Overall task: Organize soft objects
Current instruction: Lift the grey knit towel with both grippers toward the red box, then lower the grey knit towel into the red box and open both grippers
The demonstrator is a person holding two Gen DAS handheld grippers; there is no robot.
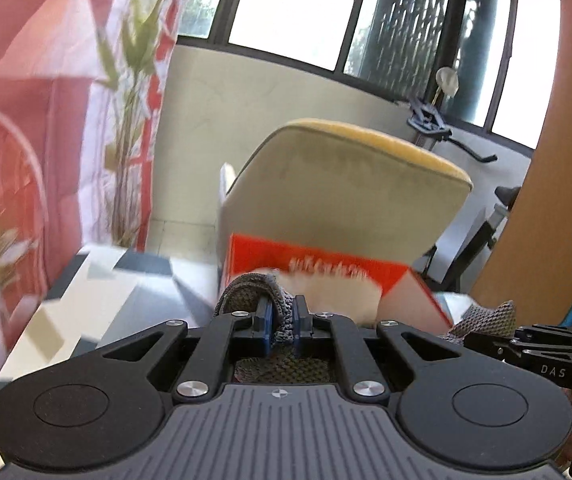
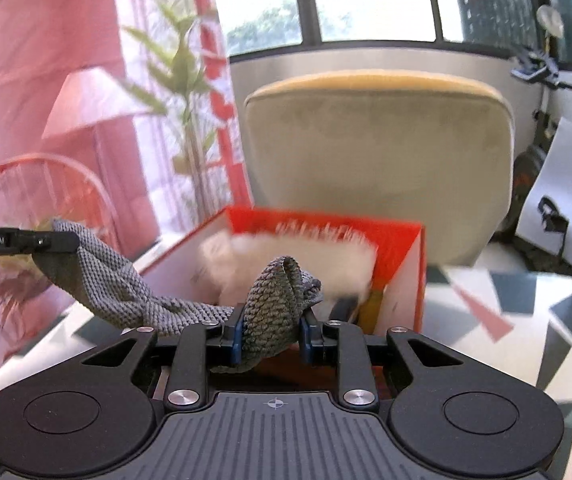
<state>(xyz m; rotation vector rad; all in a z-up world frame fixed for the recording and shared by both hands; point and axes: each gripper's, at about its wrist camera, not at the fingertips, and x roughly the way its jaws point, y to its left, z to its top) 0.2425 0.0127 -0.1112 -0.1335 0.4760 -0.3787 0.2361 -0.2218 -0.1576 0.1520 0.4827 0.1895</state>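
Note:
A grey knitted cloth (image 2: 126,292) hangs stretched between both grippers, lifted above the table. My left gripper (image 1: 282,322) is shut on one bunched end of the grey knitted cloth (image 1: 258,286). My right gripper (image 2: 270,332) is shut on the other folded end, and its jaws hold a thicker wad. In the right wrist view the left gripper (image 2: 52,242) shows at the left edge, pinching the cloth. Behind the cloth stands an open red and white box (image 2: 402,276) with a white fluffy item (image 2: 294,260) inside. The box (image 1: 406,288) and the fluffy item (image 1: 334,292) also appear in the left wrist view.
The table (image 2: 506,320) has a white top with grey and pink triangles. A beige chair back (image 2: 378,148) stands behind the box. Pink curtains (image 1: 26,100), a tall green plant (image 2: 184,72) and a red wire chair (image 2: 26,200) are at the left. A wooden panel (image 1: 558,160) rises at the right.

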